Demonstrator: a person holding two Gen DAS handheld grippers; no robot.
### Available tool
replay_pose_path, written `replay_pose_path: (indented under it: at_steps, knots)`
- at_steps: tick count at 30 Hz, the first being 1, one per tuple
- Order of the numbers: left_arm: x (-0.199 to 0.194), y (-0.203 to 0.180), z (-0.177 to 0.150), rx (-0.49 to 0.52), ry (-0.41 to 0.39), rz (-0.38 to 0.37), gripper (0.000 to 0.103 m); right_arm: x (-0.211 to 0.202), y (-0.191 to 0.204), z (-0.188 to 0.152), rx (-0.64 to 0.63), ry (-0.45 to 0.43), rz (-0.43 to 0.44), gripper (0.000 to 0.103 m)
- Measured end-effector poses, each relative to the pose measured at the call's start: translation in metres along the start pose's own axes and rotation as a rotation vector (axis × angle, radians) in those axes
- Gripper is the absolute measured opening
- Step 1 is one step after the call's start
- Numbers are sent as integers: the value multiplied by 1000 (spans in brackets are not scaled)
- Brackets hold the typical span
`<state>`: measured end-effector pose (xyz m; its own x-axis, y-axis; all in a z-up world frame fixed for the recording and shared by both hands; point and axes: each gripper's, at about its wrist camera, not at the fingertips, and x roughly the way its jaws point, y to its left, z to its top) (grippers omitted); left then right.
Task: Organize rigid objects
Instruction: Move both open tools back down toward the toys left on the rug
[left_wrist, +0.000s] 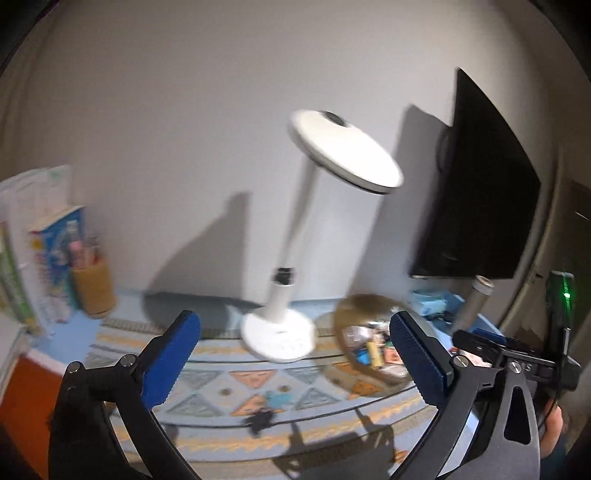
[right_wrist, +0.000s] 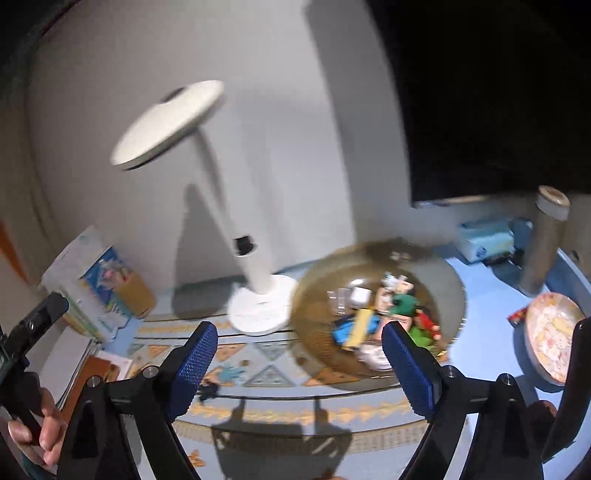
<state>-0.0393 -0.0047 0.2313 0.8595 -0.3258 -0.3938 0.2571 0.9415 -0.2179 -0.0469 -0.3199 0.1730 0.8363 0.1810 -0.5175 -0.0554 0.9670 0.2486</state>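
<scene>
The lamp (left_wrist: 280, 325) looks like smooth matt white plastic, its joint dark; the bowl (right_wrist: 376, 258) is translucent amber, glossy like glass or clear plastic, holding small bright plastic-looking toys (right_wrist: 406, 310); the desk (right_wrist: 476, 332) wears a smooth, slightly shiny covering over a printed patterned cloth; the left tongs (left_wrist: 295, 356) and right tongs (right_wrist: 299, 365) have matt black frames, bright metal screws and rough, ribbed blue pads; the cylinder (right_wrist: 543, 243) is brushed metal; the carton (left_wrist: 55, 236) is printed card; the screen (left_wrist: 480, 184) is glossy black.
</scene>
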Motion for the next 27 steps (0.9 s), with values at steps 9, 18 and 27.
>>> replay_pose_path:
  at_steps: [9,18,27]
  knots:
    - [13,69,-78,-85,131,141,102,54,54,-71,-72,135,27,90]
    - [68,87,-163,-25,302,269,102,108,44,-147,-140,155,-100,90]
    - [68,75,-165,42,300,240,102,116,45,-147,-148,182,-120,90]
